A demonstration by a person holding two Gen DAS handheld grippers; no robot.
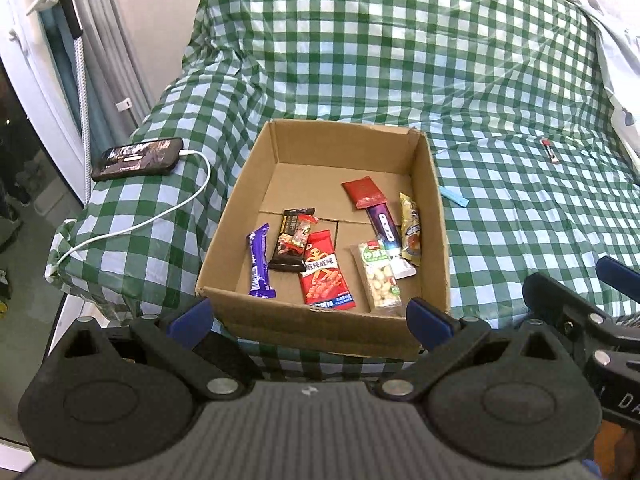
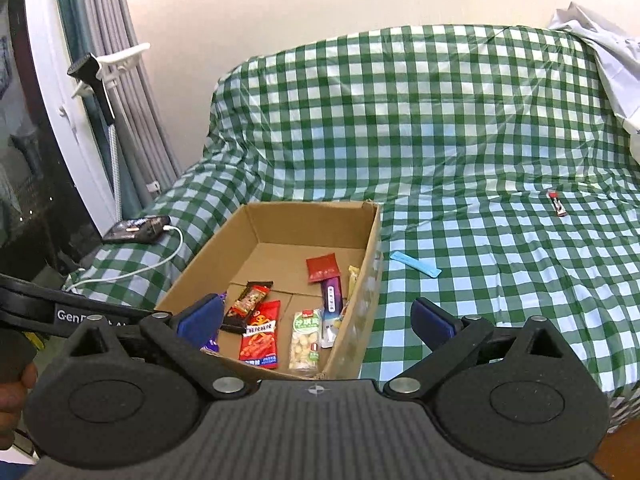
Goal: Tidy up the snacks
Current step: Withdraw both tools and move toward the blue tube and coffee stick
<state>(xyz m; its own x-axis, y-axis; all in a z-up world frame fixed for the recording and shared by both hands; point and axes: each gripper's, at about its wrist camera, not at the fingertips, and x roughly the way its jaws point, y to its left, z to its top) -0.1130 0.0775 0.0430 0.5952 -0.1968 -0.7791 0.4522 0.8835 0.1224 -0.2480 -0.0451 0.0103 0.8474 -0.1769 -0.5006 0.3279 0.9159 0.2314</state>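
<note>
Container: open cardboard box (image 1: 426, 184) resting on a green-and-white checked cover (image 1: 500, 92), top flaps folded out of view, interior fully exposed.
Contents, left group: purple bar (image 1: 259, 266) along the left wall; black-wrapped snack (image 1: 291, 246) beside it with a small red candy (image 1: 302, 232) lying on top; red snack pack (image 1: 326, 276) overlapping the black wrapper's lower right corner.
Contents, right group: clear pack of pale round pieces (image 1: 380, 278) with a green label; dark red sachet (image 1: 364, 192) nearer the far wall; purple stick (image 1: 385, 226) partly under the sachet; yellow packet (image 1: 411, 230) leaning against the right wall.
Box floor: far half bare cardboard; centre strip between the two groups also bare.
Outside the box: light blue stick (image 2: 416, 263) on the cover just right of the box; small red-and-black packet (image 2: 557, 204) well apart, farther right.
Left of box: phone (image 1: 138, 158) with white cable (image 1: 168, 212) near the cover's left edge.
Open room: broad unoccupied cover to the right of and behind the box.
Left gripper (image 1: 308, 314): jaws spread wide, nothing between them, at the box's near wall.
Right gripper (image 2: 318, 318): jaws spread wide, nothing held, over the box's near right corner.
</note>
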